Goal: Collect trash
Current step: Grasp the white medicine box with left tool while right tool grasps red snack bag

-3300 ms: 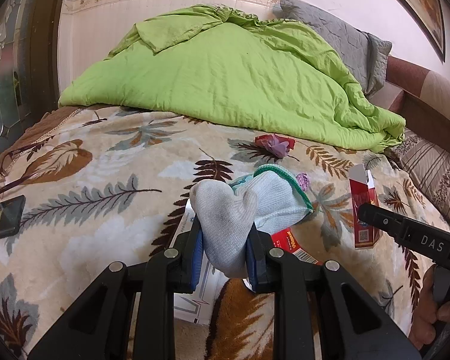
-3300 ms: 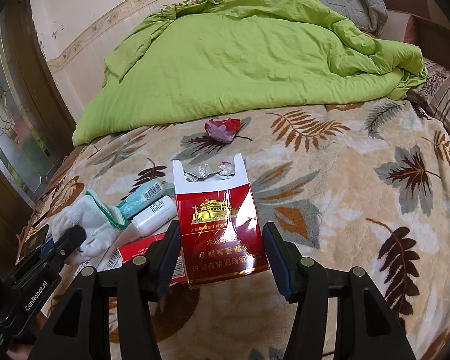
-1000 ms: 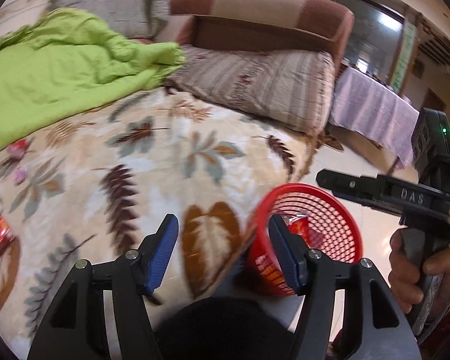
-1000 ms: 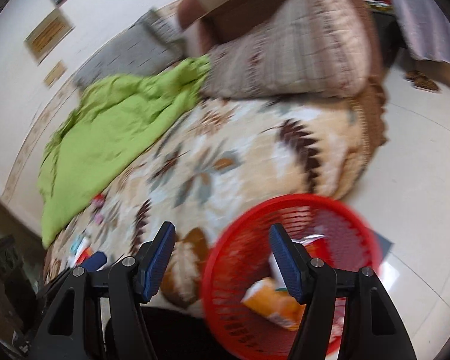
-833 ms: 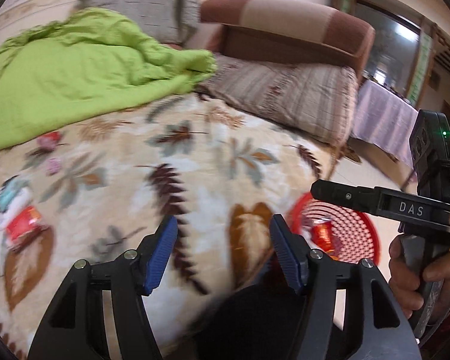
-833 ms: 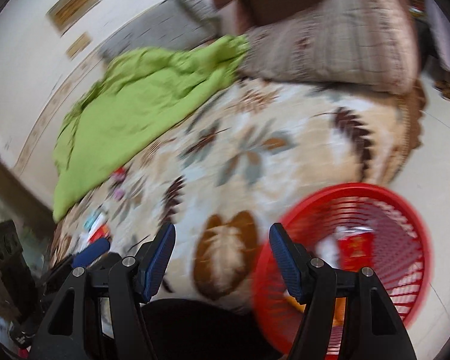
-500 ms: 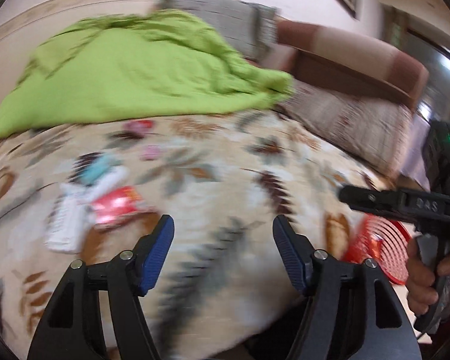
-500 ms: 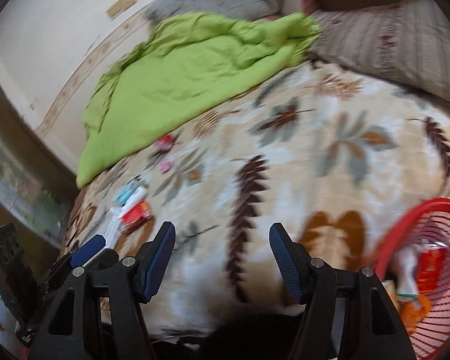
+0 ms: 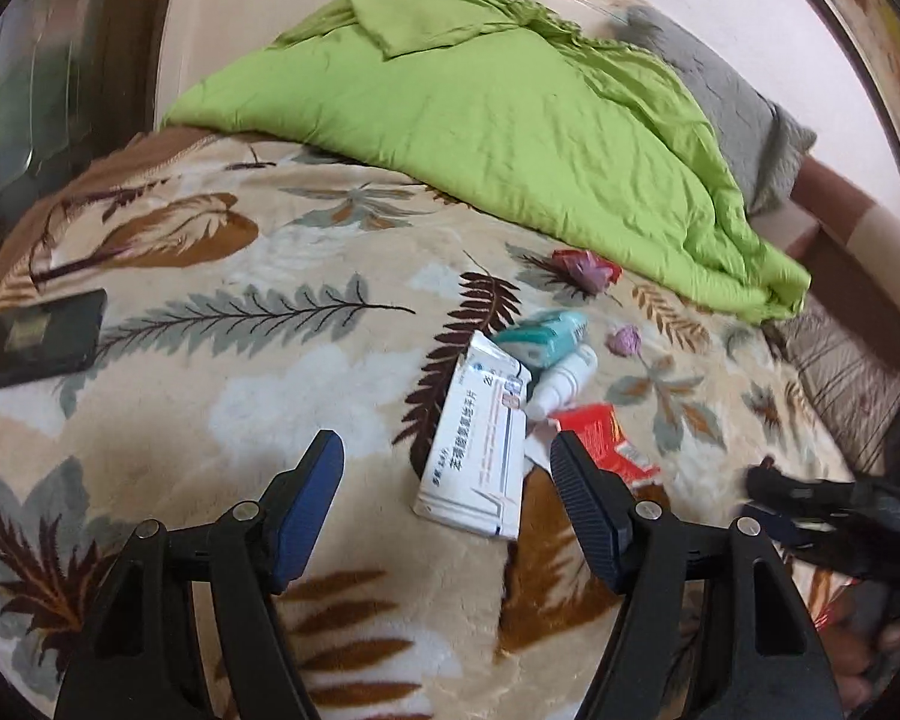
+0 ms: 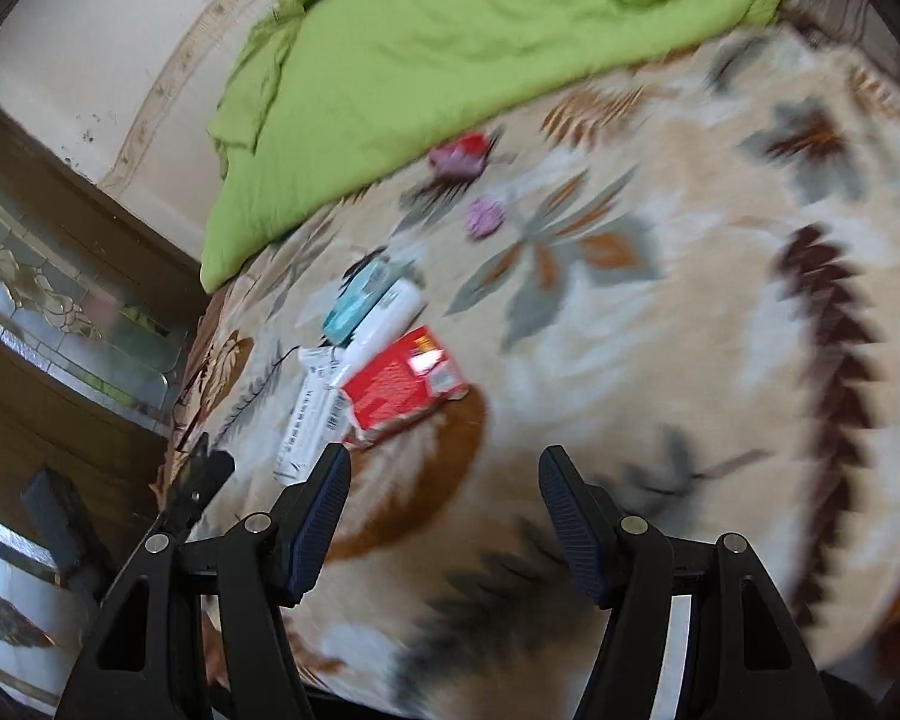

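While both grippers' fingers gape empty: seemingly six scraps—white box, red packet, four smaller.

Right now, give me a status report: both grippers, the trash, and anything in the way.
Left gripper open, empty. Right gripper open, empty. Trash on blanket: white box, red packet, teal pack, white bottle. Nothing blocking.

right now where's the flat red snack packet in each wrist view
Left wrist: flat red snack packet right of centre, just beyond the left gripper's right finger.
Right wrist: packet left of centre, beyond the right gripper's left finger.
Shared landmark: white medicine box beside it.
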Tool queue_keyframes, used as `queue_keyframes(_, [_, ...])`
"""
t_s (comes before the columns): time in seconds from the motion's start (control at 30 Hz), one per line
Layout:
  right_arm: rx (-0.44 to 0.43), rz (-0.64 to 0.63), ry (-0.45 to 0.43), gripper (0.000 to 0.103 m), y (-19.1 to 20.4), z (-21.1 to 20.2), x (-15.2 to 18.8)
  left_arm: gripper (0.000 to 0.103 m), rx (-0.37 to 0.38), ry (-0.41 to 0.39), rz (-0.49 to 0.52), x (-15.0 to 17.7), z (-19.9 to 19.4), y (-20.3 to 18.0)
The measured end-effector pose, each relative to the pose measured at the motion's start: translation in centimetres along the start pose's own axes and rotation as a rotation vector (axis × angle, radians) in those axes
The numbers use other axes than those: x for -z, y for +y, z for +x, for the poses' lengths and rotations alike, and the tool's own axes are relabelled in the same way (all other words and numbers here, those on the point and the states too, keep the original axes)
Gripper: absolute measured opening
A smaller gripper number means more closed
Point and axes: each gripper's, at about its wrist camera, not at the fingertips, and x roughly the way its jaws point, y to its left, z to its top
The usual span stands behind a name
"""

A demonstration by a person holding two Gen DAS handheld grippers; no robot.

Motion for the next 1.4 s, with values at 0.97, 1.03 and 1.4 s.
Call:
queue_keyframes(0.97, [-0.057,0.049,-0.106,0.006,-2.7,2.6,-5.3,0.059,-0.245,0.163,0.194,0.5,9.7,-4.6])
queue_keyframes(1.03, [-0.060,0.037,-0.113,0.006,-2.7,2.1,-5.3,0.054,-0.253,0.152,0.196,0.5,9.5,-4.4])
queue_keyframes(1.4, [-0.017,-0.109,-0.202,0.006,-0.4,0.3,-4.3,0.051,-0.141,-0.021,0.123,0.0,4.9,-4.7])
